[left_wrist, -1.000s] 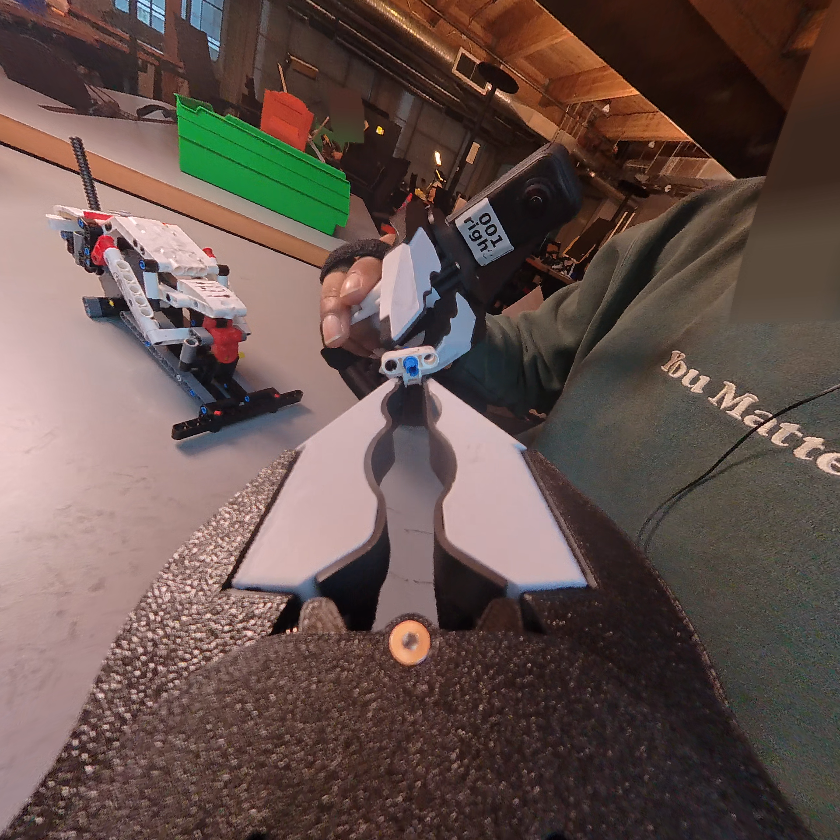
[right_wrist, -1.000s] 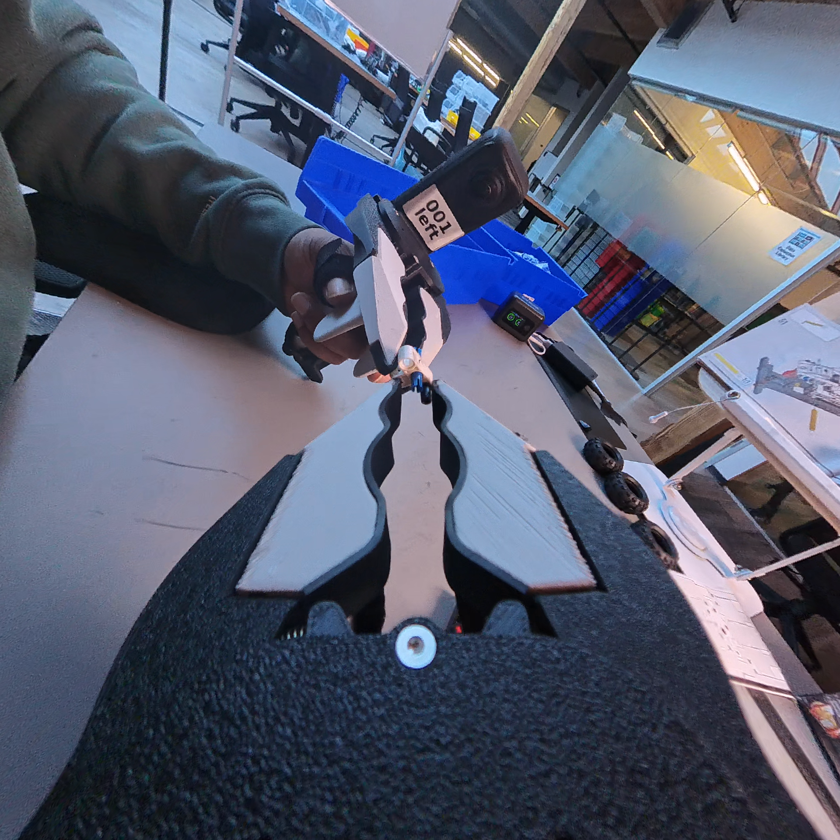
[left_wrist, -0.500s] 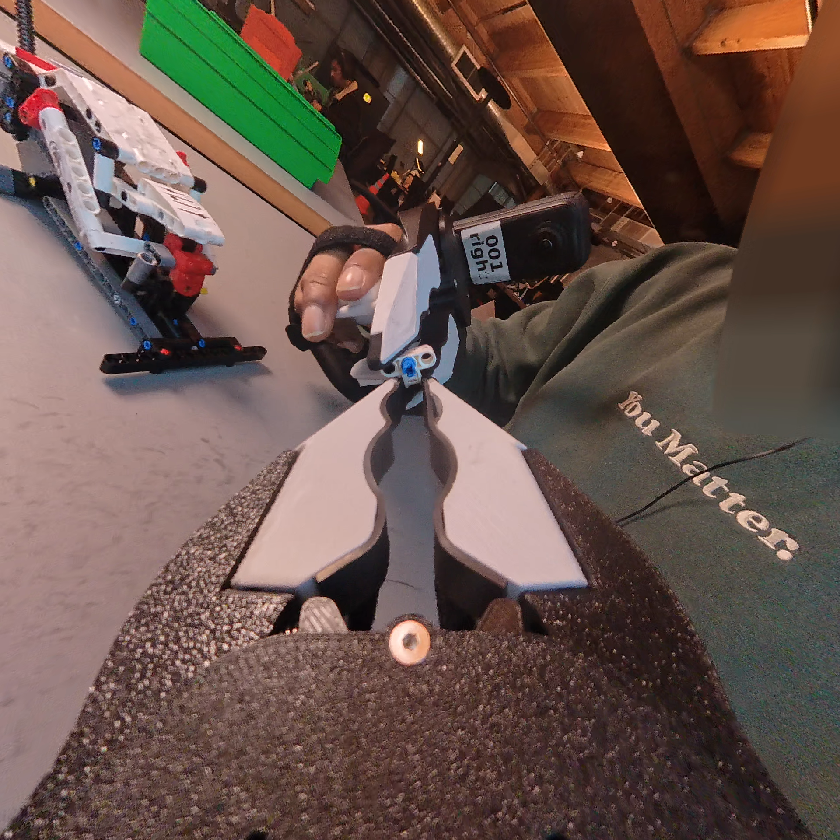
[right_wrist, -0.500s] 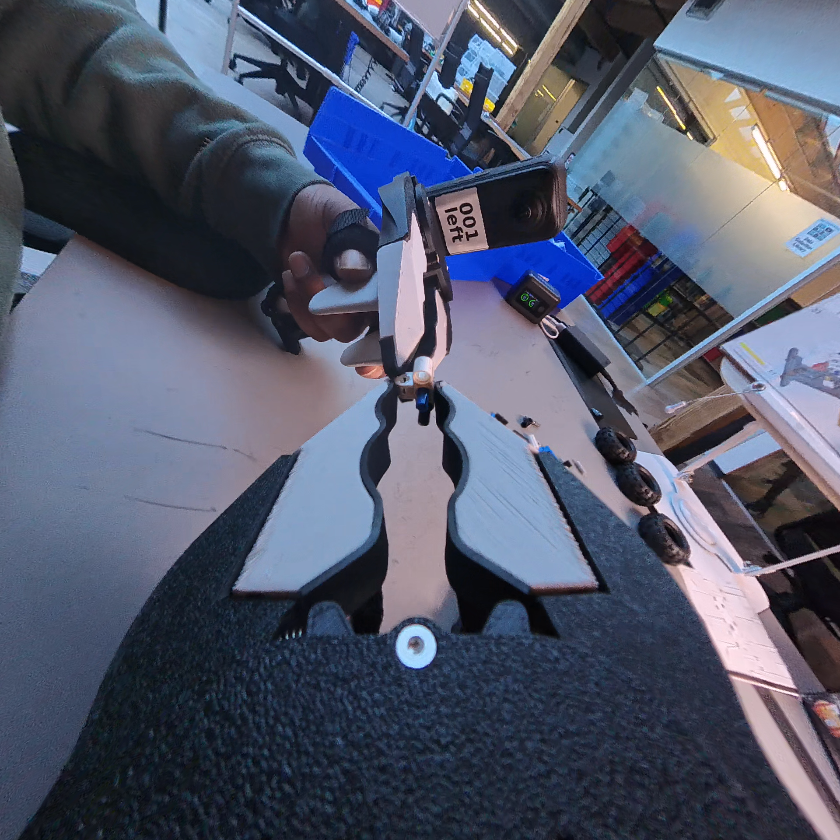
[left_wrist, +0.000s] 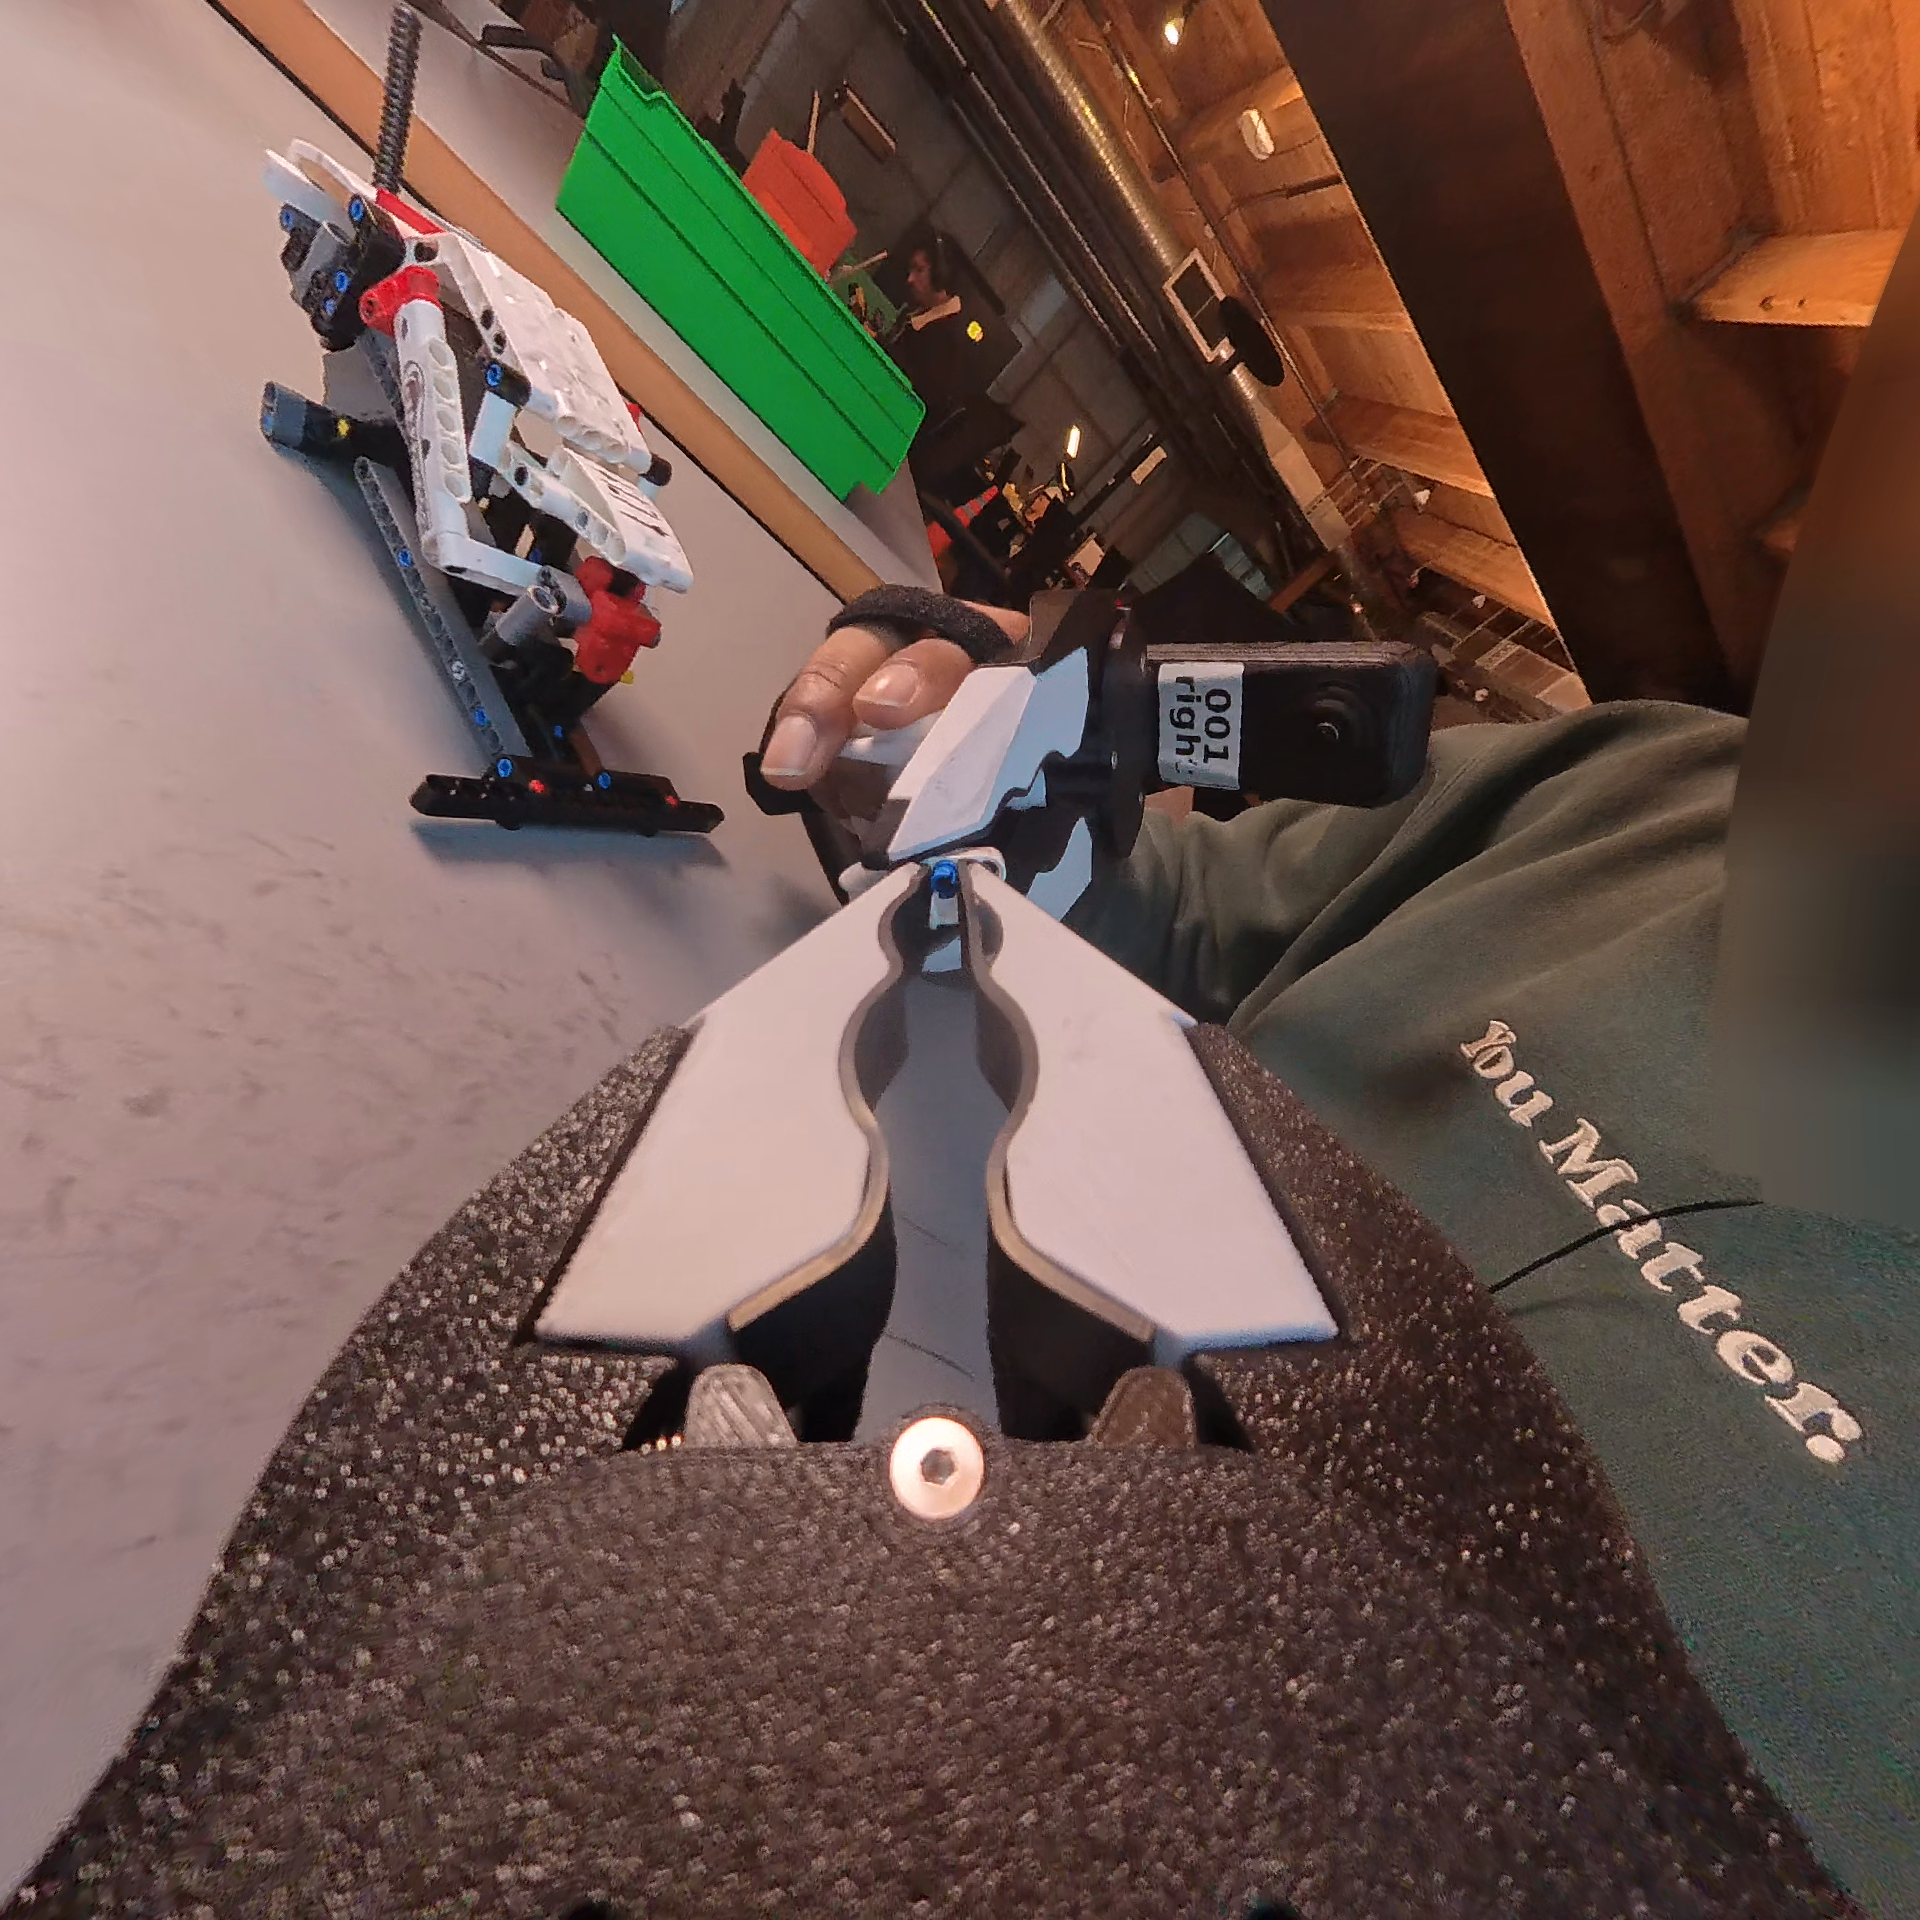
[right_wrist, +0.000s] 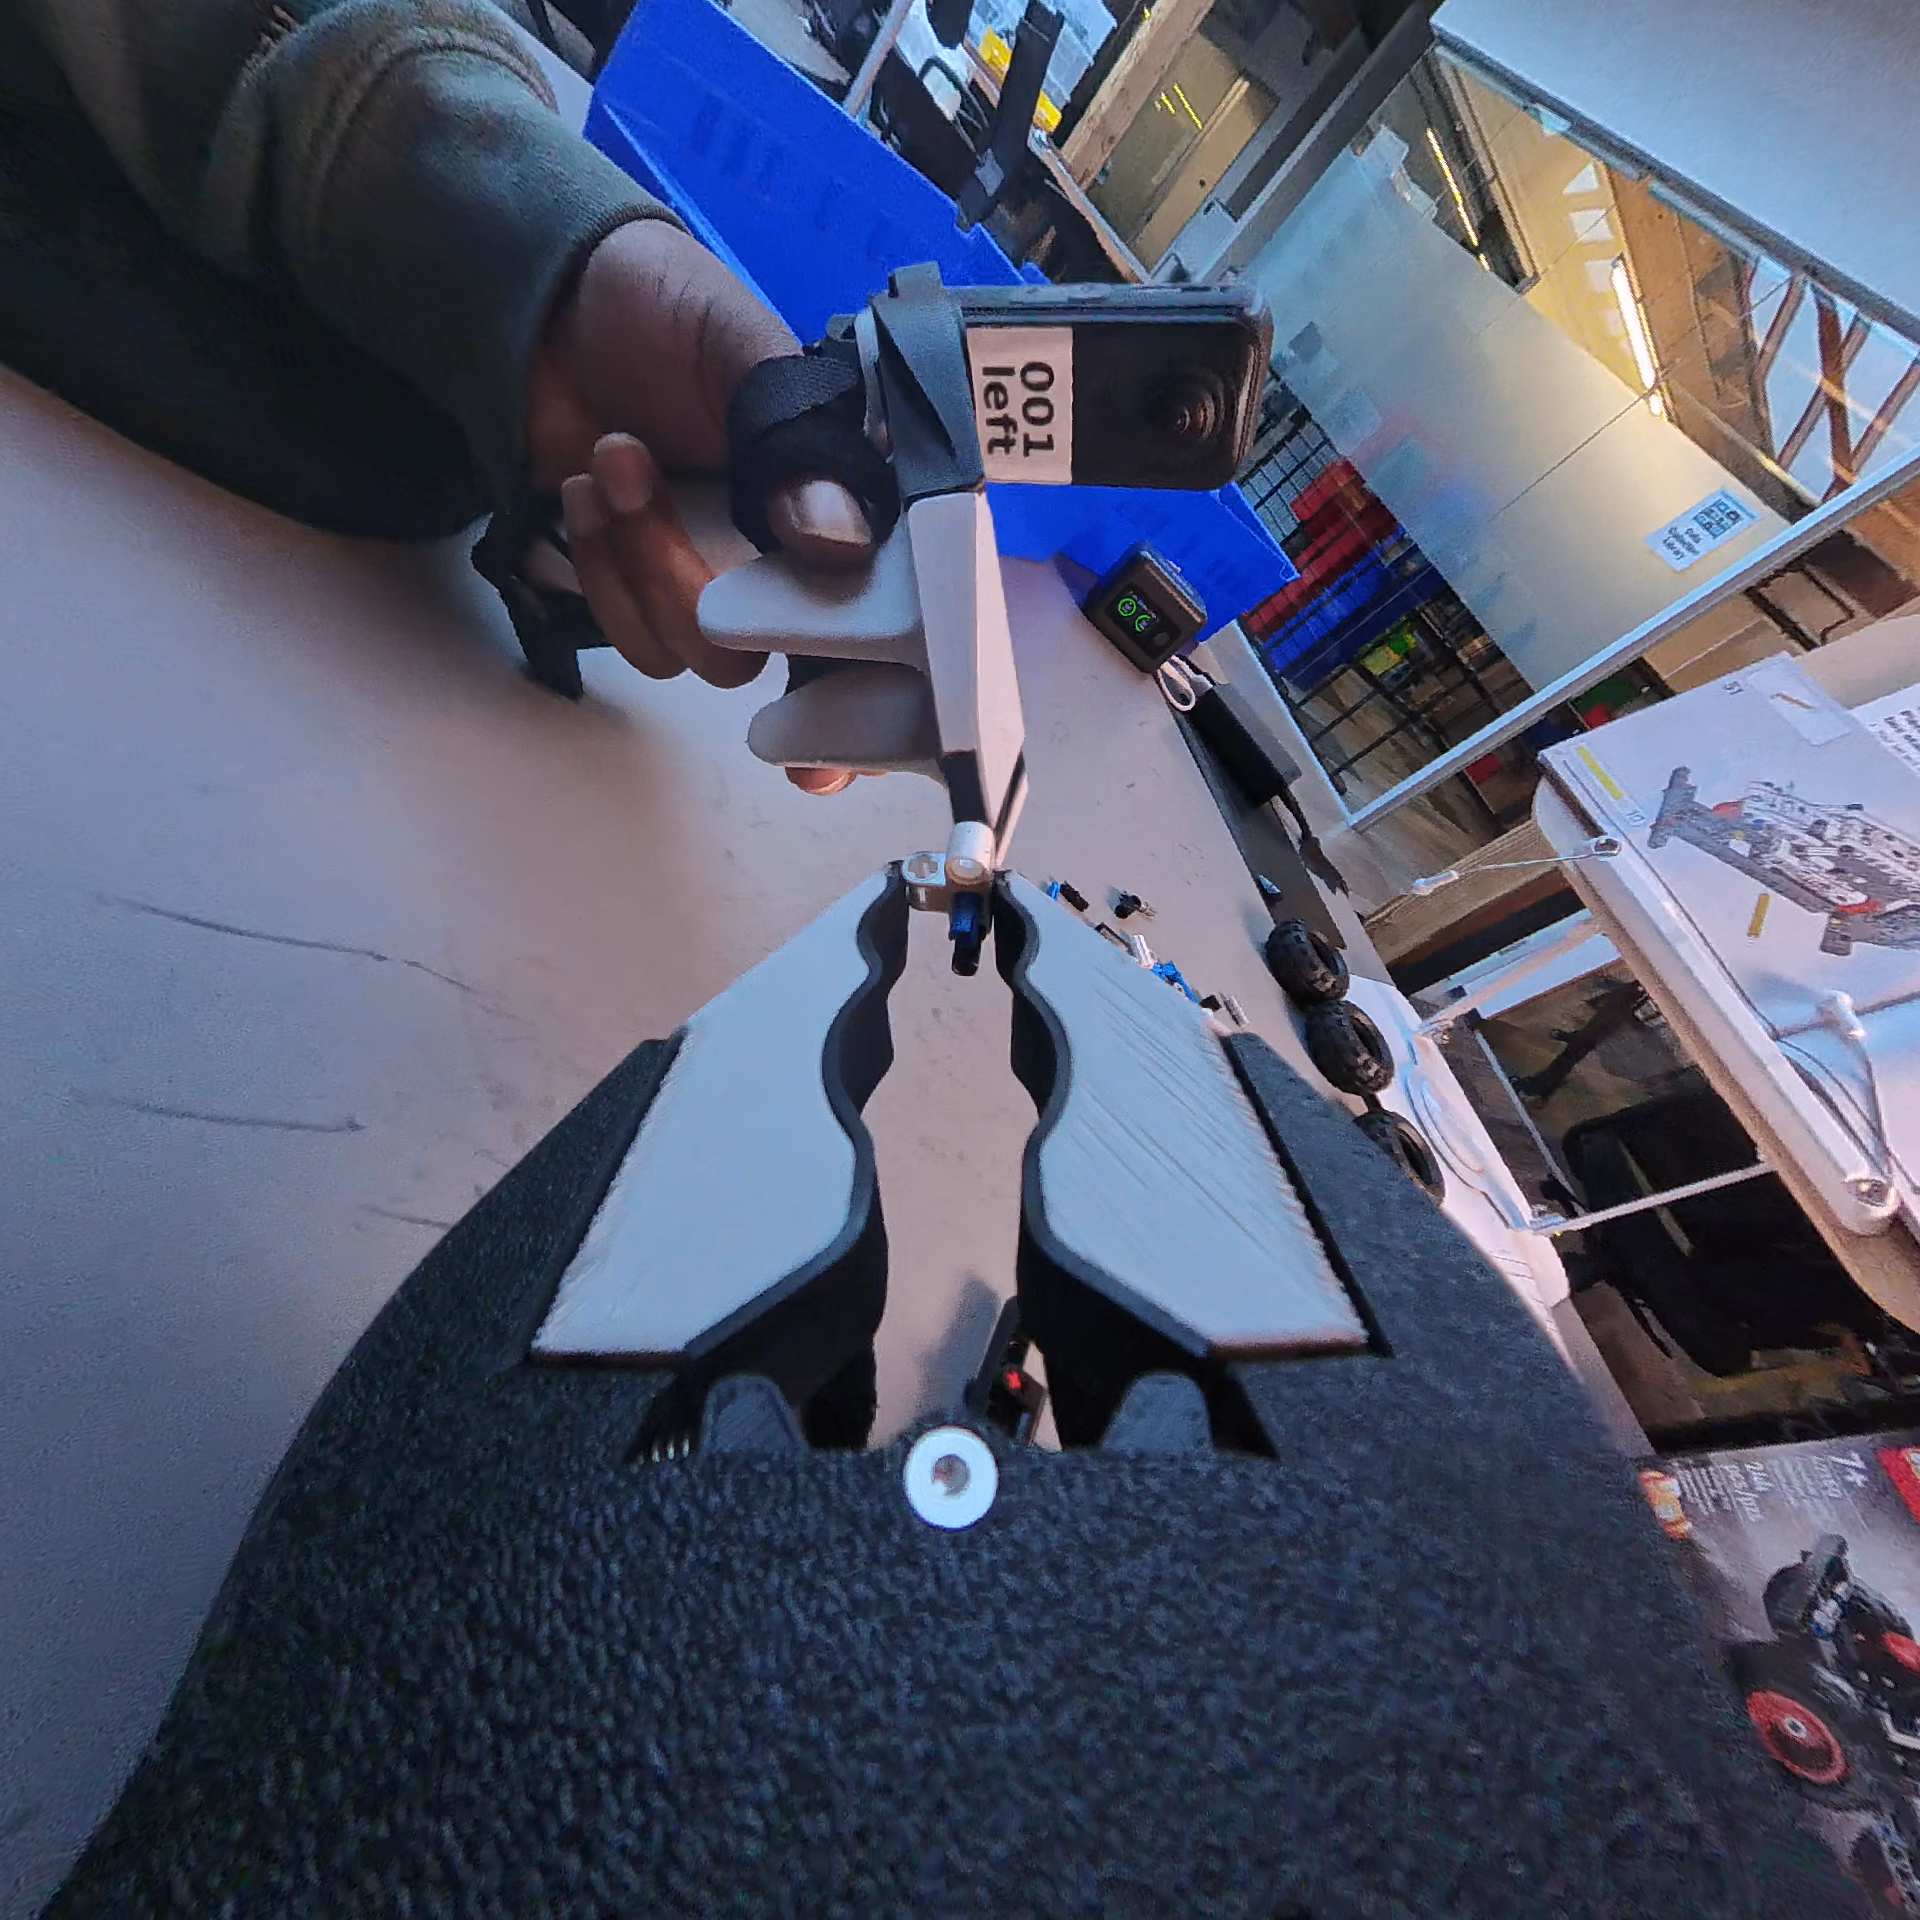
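Right now: both grippers pinched on one small connector

Both tools meet at a white connector (left_wrist: 940, 951), held up off the tabletop (left_wrist: 208, 987) in front of the person's green sweatshirt (left_wrist: 1558, 935). My left gripper (left_wrist: 940, 904) is clamped on it at the very fingertips. My right gripper (right_wrist: 948, 899) is closed narrowly on the same part from the opposite side, with the part's blue pin (right_wrist: 966, 923) hanging between its tips.

Labels and writing, all placed from the connector:
- A white sticker (left_wrist: 1200, 727) with black print sits on the black camera just above and right of it in the left wrist view; a matching sticker (right_wrist: 1023, 421) is on the other camera in the right wrist view.
- White embroidered lettering runs across the sweatshirt, lower right.
- Far right, an open instruction booklet (right_wrist: 1766, 831) shows a printed model drawing.
- A small black device (right_wrist: 1143, 623) with a green-lit screen lies up and right, near a blue bin (right_wrist: 790, 177).

Up and left of the connector stands a white, red and black brick model (left_wrist: 499, 488), with a green bin (left_wrist: 727, 270) beyond. Black tyres (right_wrist: 1307, 961) and loose small parts (right_wrist: 1132, 904) lie just right.
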